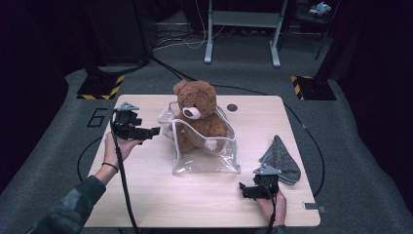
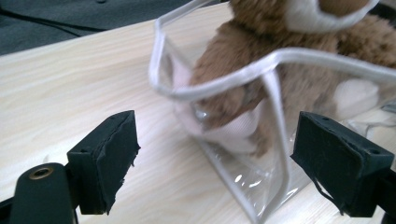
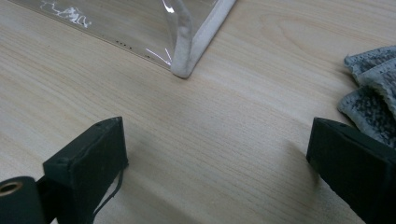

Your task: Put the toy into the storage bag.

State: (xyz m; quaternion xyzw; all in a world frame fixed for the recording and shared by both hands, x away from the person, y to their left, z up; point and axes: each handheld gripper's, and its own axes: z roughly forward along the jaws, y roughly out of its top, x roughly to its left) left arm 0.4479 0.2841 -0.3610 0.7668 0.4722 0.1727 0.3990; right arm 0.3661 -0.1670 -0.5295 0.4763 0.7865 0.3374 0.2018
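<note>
The left gripper [image 1: 155, 131] hung level just off the near-left corner of the clear plastic zip pouch with white piping [image 1: 207, 161], its jaws spread wide and released, nothing between the pads. In the left gripper view the pouch's white rim [image 2: 219, 84] stood just ahead of the gap and towards the right-hand jaw, close but apart from both. The brown plush teddy bear with a cream muzzle [image 1: 197, 114] sat half inside the pouch, legs and belly behind the plastic, head and shoulders above the rim, and ahead of those jaws. Further right, the right gripper [image 1: 242, 190] rested low over the pale wooden table [image 1: 146, 195], jaws likewise parted and empty; the pouch's near-right corner [image 3: 187, 65] lay ahead of its left-hand jaw, and the grey speckled cloth [image 3: 373, 88] lay ahead of the right-hand one.

As I judged it, the risk was the soft rim: a pinch taken from this angle could catch fur along with the piping, or fold the mouth shut under the bear, and with the far side unheld the light pouch might slide or tip.

The high view gave the whole layout and both hands; the left gripper view alone showed how the rim curled around the bear's arm, and the right gripper view showed the bottom seam lying flat on the wood.
</note>
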